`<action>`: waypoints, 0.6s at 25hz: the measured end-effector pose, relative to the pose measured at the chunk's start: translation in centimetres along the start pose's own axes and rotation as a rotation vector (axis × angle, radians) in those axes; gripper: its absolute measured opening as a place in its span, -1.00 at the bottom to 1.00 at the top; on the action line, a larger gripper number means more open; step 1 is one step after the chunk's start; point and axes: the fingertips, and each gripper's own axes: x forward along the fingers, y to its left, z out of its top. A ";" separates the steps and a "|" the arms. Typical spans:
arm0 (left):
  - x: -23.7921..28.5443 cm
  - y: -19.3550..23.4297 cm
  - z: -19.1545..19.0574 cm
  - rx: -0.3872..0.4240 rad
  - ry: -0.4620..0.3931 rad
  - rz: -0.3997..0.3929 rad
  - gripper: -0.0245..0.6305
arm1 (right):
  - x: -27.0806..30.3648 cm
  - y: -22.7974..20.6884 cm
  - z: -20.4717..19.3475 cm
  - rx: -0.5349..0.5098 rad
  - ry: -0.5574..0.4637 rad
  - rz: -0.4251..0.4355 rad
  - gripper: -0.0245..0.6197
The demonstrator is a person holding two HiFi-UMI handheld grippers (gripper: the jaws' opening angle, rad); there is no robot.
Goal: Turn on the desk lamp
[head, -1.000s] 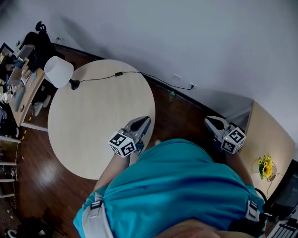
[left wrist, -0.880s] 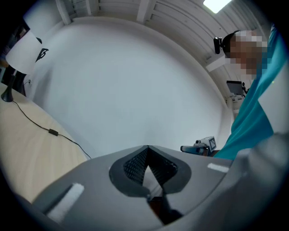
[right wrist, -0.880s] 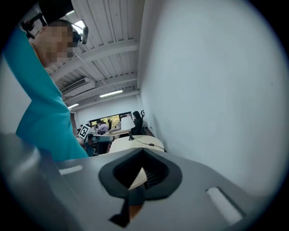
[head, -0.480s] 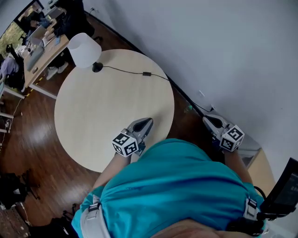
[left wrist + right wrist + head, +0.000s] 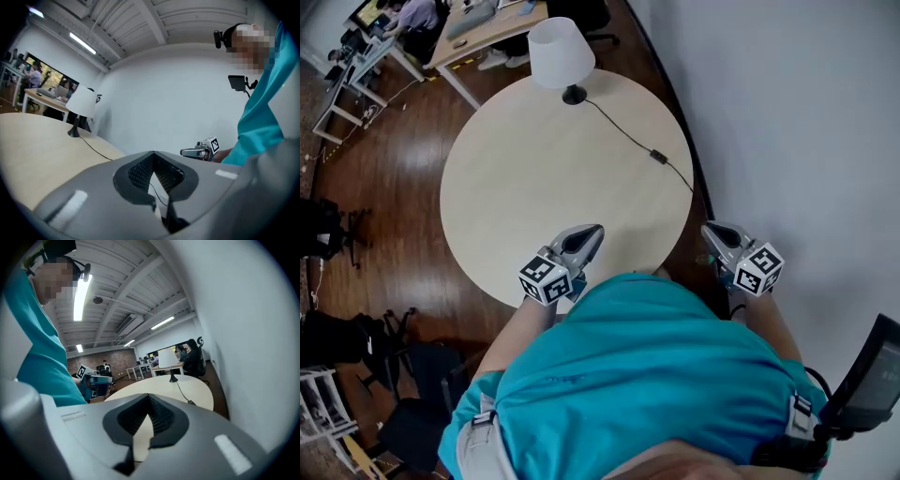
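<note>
Room: dark wood floor [image 5: 384, 187] with a white wall [image 5: 806, 112] running down the 3 o'clock side of the head view; office desks [image 5: 478, 23] with seated people stand beyond, at about 11 o'clock.
Table: a round, pale wooden table [image 5: 516, 187] stands close to the wall.
Desk lamp: the desk lamp [image 5: 557, 52], with a white shade on a small black base, stands upright at the table's 12 o'clock edge, well apart from both grippers; I cannot tell whether it is lit.
Cord: a black cord [image 5: 619, 127] runs from the lamp's base toward 4 o'clock and passes through a small black inline switch [image 5: 657, 156] near the table's wall-side rim.
Left gripper: the left gripper [image 5: 596, 230] hangs above the table's 6 o'clock edge and points toward the lamp; its own view shows the jaws pressed together with nothing between them.
Right gripper: the right gripper [image 5: 706, 227] is off the table, at about 4 o'clock from its centre, between the rim and the wall; its jaws are also pressed together and empty.
Person: a person in a teal shirt [image 5: 647, 375] stands at the table's near side, holding both grippers.
</note>
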 end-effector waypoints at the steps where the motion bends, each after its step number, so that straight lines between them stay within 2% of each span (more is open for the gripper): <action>1: 0.5 -0.2 -0.2 -0.011 -0.016 0.036 -0.85 | 0.0 -0.9 0.0 -0.009 0.014 0.029 -0.92; 4: 3.0 -0.6 -1.0 -0.042 -0.039 0.113 -0.85 | 0.9 -4.6 -0.2 -0.045 0.064 0.109 -0.92; 9: 7.0 3.1 -5.2 -0.044 0.022 0.185 -0.85 | 7.7 -11.8 -4.4 -0.062 0.148 0.188 -0.92; 12: 7.0 3.5 -6.3 -0.058 0.030 0.194 -0.85 | 10.1 -12.6 -5.8 -0.052 0.183 0.197 -0.92; 15: 5.8 4.3 -4.7 -0.065 0.020 0.193 -0.85 | 12.7 -12.3 -5.5 -0.038 0.221 0.185 -0.92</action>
